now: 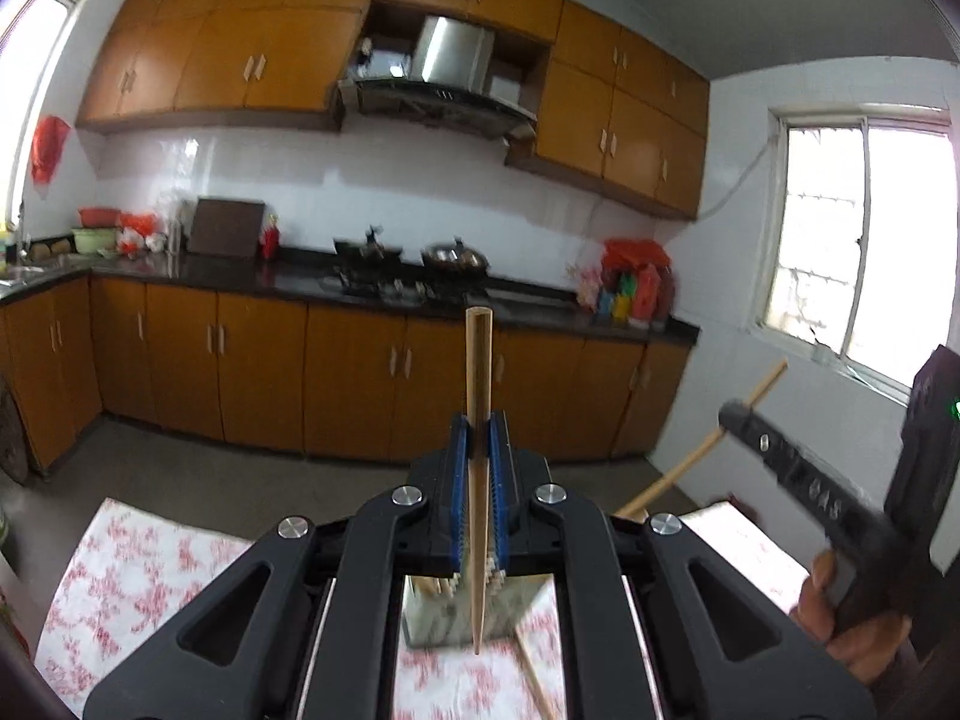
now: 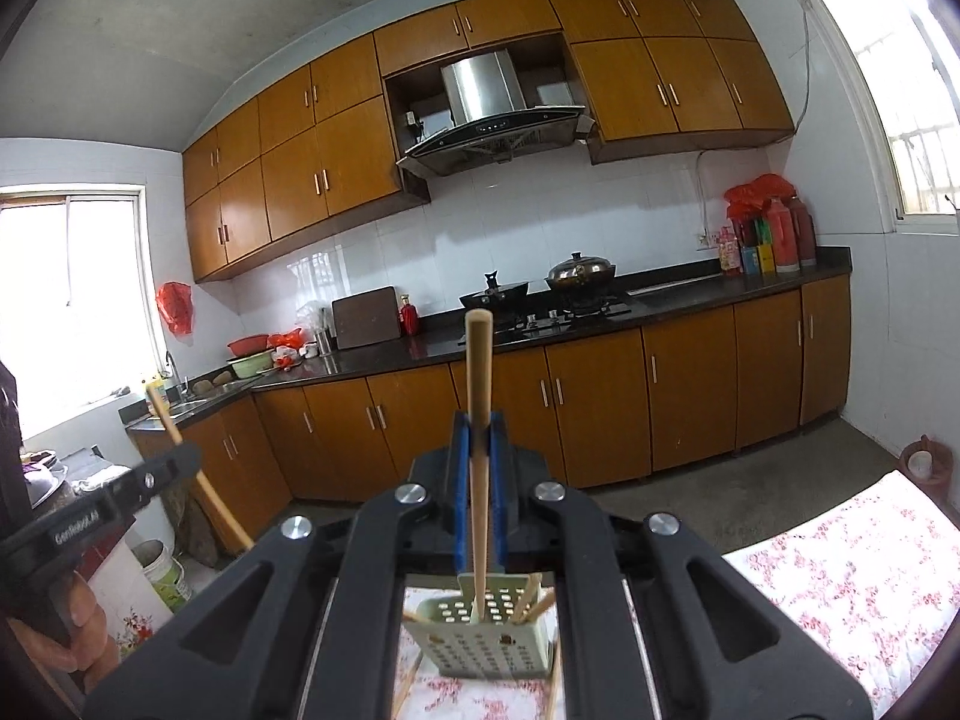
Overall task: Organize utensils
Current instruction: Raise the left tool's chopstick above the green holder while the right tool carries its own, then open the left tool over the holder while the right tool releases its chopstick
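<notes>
A table under a floral tablecloth is seen below both grippers, with the kitchen cabinets beyond; on it stands a pale green perforated chopstick holder, in which a few chopsticks already lean, while loose chopsticks lie on the cloth beside it. The left gripper is closed on one wooden chopstick, held roughly upright, its tapered end pointing down toward the holder's mouth; the right gripper is likewise clamped on a second chopstick, its long axis also near vertical, its lower tip already just inside the holder. The right is therefore judged nearer; the coming move is judged to be a straight lowering along the stick's axis.
</notes>
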`<state>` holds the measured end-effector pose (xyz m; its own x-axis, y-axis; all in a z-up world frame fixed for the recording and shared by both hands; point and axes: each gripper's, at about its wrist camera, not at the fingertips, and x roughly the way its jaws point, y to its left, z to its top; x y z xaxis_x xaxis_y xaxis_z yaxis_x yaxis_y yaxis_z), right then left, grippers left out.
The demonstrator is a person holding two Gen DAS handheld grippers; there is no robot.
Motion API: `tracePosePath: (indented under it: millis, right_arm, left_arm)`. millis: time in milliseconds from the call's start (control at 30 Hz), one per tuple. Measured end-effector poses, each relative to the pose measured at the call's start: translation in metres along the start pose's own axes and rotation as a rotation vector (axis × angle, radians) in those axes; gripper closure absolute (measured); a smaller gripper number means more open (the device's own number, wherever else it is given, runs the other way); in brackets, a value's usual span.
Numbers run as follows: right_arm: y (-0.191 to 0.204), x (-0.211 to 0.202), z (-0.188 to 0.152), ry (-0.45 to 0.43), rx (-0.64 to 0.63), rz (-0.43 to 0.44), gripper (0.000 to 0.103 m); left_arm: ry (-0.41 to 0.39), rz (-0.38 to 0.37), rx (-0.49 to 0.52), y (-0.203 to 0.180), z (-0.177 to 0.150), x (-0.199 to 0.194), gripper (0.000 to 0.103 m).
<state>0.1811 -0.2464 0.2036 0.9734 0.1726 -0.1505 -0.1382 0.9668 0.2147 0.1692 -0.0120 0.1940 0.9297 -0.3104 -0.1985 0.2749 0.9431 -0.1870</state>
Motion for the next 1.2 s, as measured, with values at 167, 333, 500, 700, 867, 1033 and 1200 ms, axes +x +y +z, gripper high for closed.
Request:
tracePosePath:
  millis: [167, 333, 500, 700, 867, 1033, 1200]
  right_arm:
    - [-0.002, 0.024, -0.007, 0.016, 0.003, -0.022, 0.095]
    - [-0.007, 0.046, -0.019, 0.046, 0.007, -0.035, 0.095]
    - [-0.012, 0.063, -0.032, 0.073, 0.009, -0.045, 0.095]
    - [-0.015, 0.078, -0.046, 0.122, 0.017, -0.052, 0.094]
    - [-0.019, 0.067, -0.045, 0.109, 0.029, -0.068, 0.091]
    - [-0.031, 0.037, -0.045, 0.086, 0.033, -0.125, 0.085]
    - [-0.056, 0.008, -0.065, 0.123, 0.058, -0.186, 0.083]
  left_arm:
    - [-0.061, 0.055, -0.025, -0.002, 0.004, 0.023, 0.096]
    - [-0.112, 0.11, -0.039, 0.0, -0.001, 0.044, 0.096]
    - [-0.065, 0.123, -0.053, 0.006, -0.023, 0.068, 0.096]
    - [0.009, 0.112, -0.071, 0.016, -0.037, 0.079, 0.095]
    - [0.028, 0.108, -0.077, 0.022, -0.034, 0.067, 0.095]
    - [0.02, 0.116, -0.073, 0.028, -0.027, 0.042, 0.085]
    - [0.031, 0.14, -0.076, 0.041, -0.031, 0.018, 0.077]
